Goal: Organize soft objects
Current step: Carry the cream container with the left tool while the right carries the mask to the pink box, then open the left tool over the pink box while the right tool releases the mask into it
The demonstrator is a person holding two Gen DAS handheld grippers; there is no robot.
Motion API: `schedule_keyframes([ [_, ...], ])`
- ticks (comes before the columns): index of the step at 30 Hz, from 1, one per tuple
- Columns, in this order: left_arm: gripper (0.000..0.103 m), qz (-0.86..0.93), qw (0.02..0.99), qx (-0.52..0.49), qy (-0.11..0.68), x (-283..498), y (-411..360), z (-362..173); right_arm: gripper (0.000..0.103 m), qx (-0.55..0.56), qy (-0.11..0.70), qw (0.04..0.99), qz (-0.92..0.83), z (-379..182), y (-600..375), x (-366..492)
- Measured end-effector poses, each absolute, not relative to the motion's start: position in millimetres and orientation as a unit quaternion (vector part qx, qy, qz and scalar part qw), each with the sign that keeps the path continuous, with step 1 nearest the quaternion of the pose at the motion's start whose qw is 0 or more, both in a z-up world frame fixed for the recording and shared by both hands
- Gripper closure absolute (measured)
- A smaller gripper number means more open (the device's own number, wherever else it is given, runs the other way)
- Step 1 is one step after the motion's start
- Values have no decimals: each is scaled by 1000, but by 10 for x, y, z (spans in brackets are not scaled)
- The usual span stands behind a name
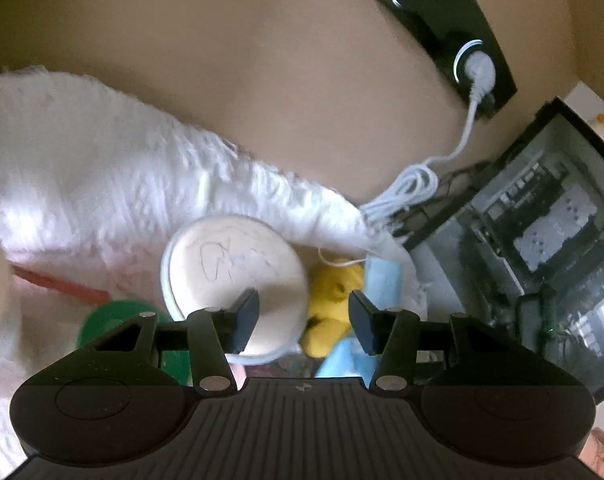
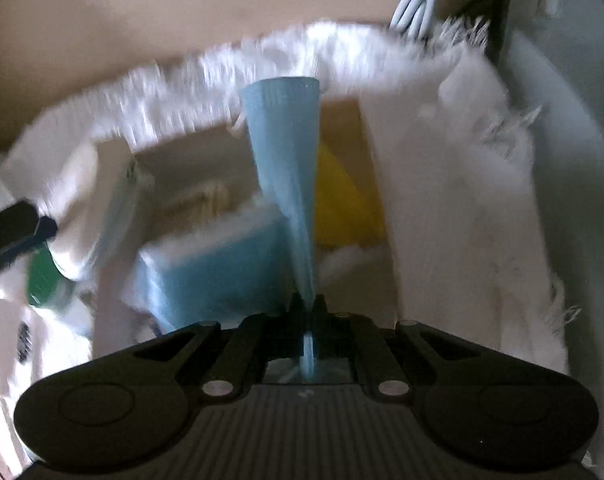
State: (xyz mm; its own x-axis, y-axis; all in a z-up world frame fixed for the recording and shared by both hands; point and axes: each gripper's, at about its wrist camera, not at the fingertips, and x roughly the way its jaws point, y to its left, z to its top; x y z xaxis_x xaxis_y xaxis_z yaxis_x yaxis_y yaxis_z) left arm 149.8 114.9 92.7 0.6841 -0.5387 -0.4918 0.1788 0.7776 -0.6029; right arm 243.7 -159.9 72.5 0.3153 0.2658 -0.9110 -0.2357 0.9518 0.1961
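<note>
A shaggy white rug [image 1: 102, 168] fills the left and centre of the left wrist view, lying on a smooth tan floor [image 1: 242, 60] that takes up the upper half. At upper right a black power strip [image 1: 441, 12] holds a white plug, whose coiled white cable [image 1: 417, 184] trails down to the rug's edge. A glass-sided dark case [image 1: 541, 232] stands at right.

Low in the frame, the left gripper [image 1: 303, 316] has its jaws spread. Between and beyond them lie a round cream cushion [image 1: 238, 272] and a yellow plush toy [image 1: 333, 304], with a green object [image 1: 102, 320] at lower left.

In the blurred right wrist view, the right gripper [image 2: 309, 304] is pressed together, pinching a light blue cloth [image 2: 286, 152] that fans upward at centre frame. Behind it sit a blue and white sponge-like block [image 2: 214, 272] and something yellow, ringed by the rug.
</note>
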Motion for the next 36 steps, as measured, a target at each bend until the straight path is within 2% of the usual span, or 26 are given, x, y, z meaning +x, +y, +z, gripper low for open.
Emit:
schedule_keyframes([
  [1,55,-210,879,-261,340,1515,1119,919,102,3,563,813,152,680,-1580,2418],
  [6,56,-228,870,-251,358,1639,913,842,99,-28,540,825,164,703,-1526,2316],
  [9,56,-233,865,-244,372,1687,787,760,93,-21,527,832,171,792,-1589,2247],
  [12,56,-238,860,-242,382,1723,709,699,67,-19,511,842,171,904,-1663,2201],
  [15,56,-241,856,-247,385,1683,700,725,59,-40,484,858,169,1105,-1726,2111],
  [17,56,-250,857,-248,376,1587,721,816,46,-52,464,867,173,1248,-1726,2049],
  [21,56,-246,878,-215,350,1217,833,1050,42,-55,433,881,183,1499,-1676,1983],
  [25,56,-212,892,-208,342,776,1103,1079,33,-23,412,888,204,1678,-1584,1975],
  [32,56,-136,889,-250,360,330,1616,887,33,100,453,847,259,1642,-1284,2174],
  [36,56,-113,889,-260,359,137,1813,846,33,96,457,844,262,1576,-916,2185],
])
